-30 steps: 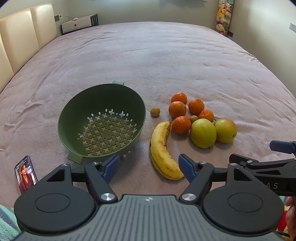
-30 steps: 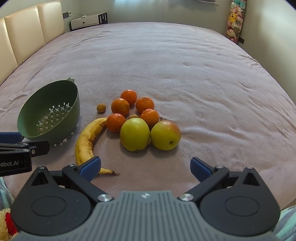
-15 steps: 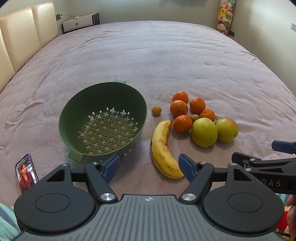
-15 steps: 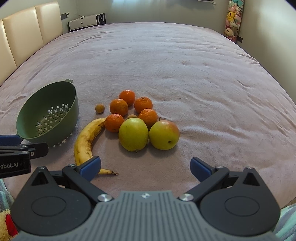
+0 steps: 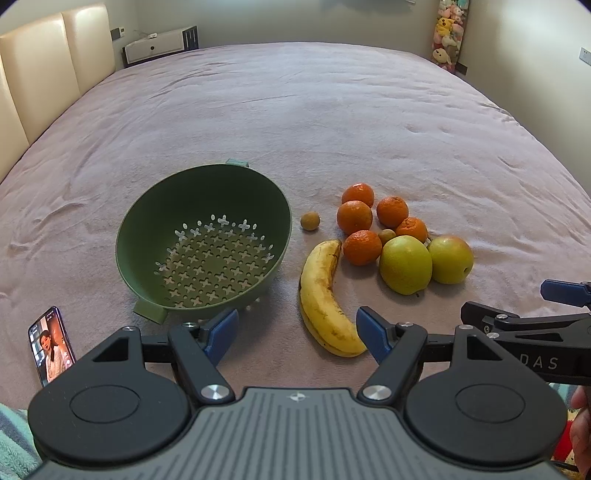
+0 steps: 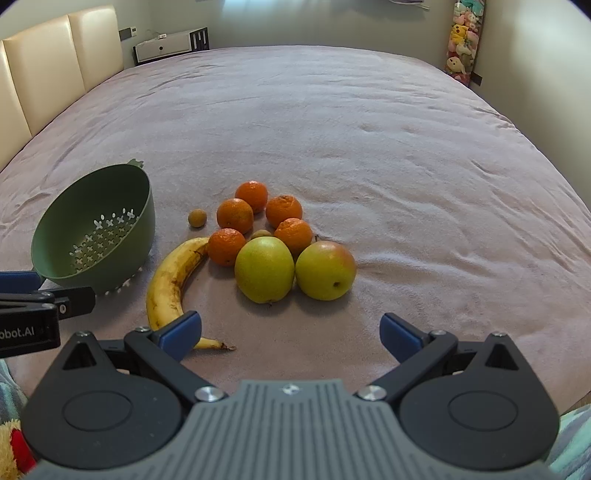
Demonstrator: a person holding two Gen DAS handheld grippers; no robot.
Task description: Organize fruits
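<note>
A green colander [image 5: 201, 240] [image 6: 96, 236] lies tilted and empty on the mauve bedspread [image 5: 295, 122]. Right of it lie a banana [image 5: 325, 301] [image 6: 171, 282], several oranges [image 5: 354, 218] [image 6: 234, 216], two green apples [image 5: 405, 264] [image 6: 264, 269] and two small brown fruits [image 5: 309, 220] [image 6: 197, 218]. My left gripper [image 5: 297, 334] is open and empty, near the banana's near end. My right gripper [image 6: 290, 332] is open and empty, in front of the apples; it also shows in the left wrist view [image 5: 524, 321].
A phone [image 5: 51, 345] with a lit screen lies at the near left. A cream headboard [image 5: 44, 70] runs along the left, a low cabinet [image 5: 159, 46] stands at the far end, and plush toys [image 5: 448, 35] hang at the far right.
Both grippers have drawn back and risen slightly; the fruits and colander sit a little farther and higher in view. Nothing on the bed has moved.
</note>
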